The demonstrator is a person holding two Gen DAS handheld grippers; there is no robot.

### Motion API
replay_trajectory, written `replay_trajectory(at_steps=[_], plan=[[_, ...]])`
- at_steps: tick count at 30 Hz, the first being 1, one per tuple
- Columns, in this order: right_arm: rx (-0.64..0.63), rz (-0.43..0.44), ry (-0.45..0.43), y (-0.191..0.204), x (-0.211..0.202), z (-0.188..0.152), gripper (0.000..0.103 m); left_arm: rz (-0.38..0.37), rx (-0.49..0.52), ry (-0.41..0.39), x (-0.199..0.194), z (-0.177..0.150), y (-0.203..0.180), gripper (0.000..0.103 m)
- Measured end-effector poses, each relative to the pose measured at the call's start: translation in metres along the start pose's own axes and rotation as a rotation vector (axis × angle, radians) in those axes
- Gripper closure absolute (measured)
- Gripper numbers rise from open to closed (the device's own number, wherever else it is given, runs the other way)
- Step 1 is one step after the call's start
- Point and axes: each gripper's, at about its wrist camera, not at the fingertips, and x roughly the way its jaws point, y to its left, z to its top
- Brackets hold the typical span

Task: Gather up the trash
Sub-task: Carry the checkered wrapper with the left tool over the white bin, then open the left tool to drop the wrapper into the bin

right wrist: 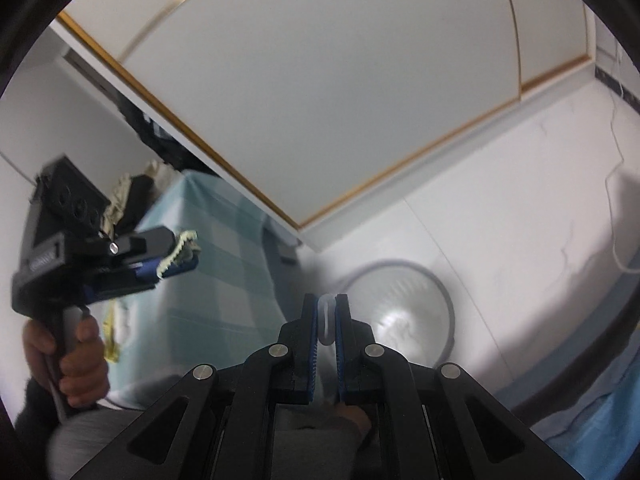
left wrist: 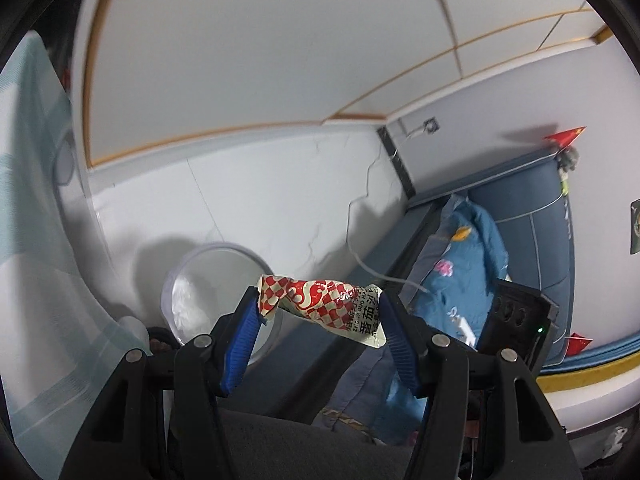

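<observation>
The left gripper (left wrist: 318, 308) has its jaws wide apart, and a red-checked sauce packet (left wrist: 324, 304) is stretched between the blue pads. The right gripper (right wrist: 327, 320) is pinched nearly closed on a small white plastic piece (right wrist: 327, 318). Behind them, the clear round bin (left wrist: 218, 284) holds something white and crumpled.

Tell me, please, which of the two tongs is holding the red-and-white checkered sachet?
The left tongs hold the checkered sachet stretched between their blue pads. The right tongs are instead shut on a small translucent white plastic piece.
</observation>
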Motion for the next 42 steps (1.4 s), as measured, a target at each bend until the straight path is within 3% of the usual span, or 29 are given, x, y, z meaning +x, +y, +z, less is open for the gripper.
replay_trajectory(at_steps=[5, 9, 15, 21, 26, 30, 35, 42], plan=[[0.034, -0.02, 0.092, -0.022, 0.044, -0.012, 0.092, 0.018, -0.028, 0.081, 0.034, 0.004, 0.013, 0.048], [-0.009, -0.031, 0.119, -0.024, 0.062, -0.023, 0.089, 0.017, -0.066, 0.12, 0.053, 0.01, 0.022, 0.048], [0.018, -0.058, 0.163, -0.034, 0.076, -0.029, 0.071, 0.047, -0.07, 0.162, 0.073, 0.016, 0.025, 0.048], [0.05, -0.058, 0.126, -0.042, 0.065, -0.026, 0.049, 0.079, -0.069, 0.183, 0.089, 0.016, 0.029, 0.048], [0.105, -0.067, 0.066, -0.047, 0.043, -0.024, 0.047, 0.127, -0.064, 0.198, 0.097, 0.013, 0.031, 0.048], [0.131, -0.062, -0.008, -0.046, 0.015, -0.019, 0.03, 0.154, -0.065, 0.213, 0.105, 0.011, 0.032, 0.048], [0.111, -0.063, -0.048, -0.036, 0.0, -0.015, 0.022, 0.193, -0.051, 0.25, 0.117, 0.008, 0.027, 0.048], [0.118, -0.06, 0.004, -0.034, 0.009, -0.02, 0.02, 0.265, -0.008, 0.284, 0.119, 0.005, 0.022, 0.046]])
